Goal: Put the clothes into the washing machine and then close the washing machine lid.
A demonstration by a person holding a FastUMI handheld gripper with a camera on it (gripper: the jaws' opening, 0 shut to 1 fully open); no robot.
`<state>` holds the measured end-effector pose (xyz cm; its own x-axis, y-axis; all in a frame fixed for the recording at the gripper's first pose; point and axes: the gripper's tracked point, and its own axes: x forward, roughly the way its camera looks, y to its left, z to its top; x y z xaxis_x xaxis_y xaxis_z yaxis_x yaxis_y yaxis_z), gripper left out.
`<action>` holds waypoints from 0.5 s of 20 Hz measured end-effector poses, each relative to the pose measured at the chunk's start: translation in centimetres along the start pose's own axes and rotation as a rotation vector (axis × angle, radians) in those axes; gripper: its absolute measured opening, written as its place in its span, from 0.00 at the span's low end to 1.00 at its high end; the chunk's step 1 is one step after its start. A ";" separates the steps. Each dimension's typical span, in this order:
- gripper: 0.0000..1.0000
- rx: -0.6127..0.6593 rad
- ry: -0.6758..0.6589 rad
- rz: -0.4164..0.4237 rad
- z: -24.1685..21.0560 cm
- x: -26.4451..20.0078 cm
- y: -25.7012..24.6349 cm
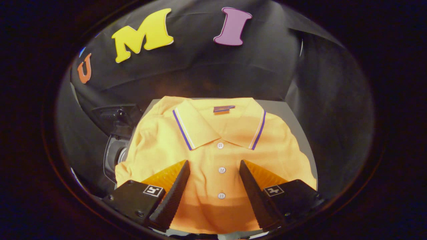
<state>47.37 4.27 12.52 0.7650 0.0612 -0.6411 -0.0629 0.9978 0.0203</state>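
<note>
Directly beneath the wide-open gripper [214, 166] — folded orange polo shirt [213, 156], button placket between its fingers, nothing gripped

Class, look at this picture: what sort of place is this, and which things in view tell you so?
Probably a staged booth for a laundry task: a black cloth wall, a folded orange polo shirt on a grey surface, with the open gripper fingers poised over it.

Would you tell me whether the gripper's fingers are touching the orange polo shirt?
Cannot tell: the gripper view shows the open gripper over the orange polo shirt, without plain contact or gap.
</note>
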 end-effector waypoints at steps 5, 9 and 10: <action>0.85 -0.019 -0.083 0.020 0.3 0.1 0.1; 0.56 -0.021 -0.162 0.038 0.4 -0.2 -0.5; 0.49 -0.023 -0.177 0.044 0.4 0.0 -0.5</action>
<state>47.61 3.81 12.80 0.8620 0.1098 -0.4948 -0.1114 0.9934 0.0265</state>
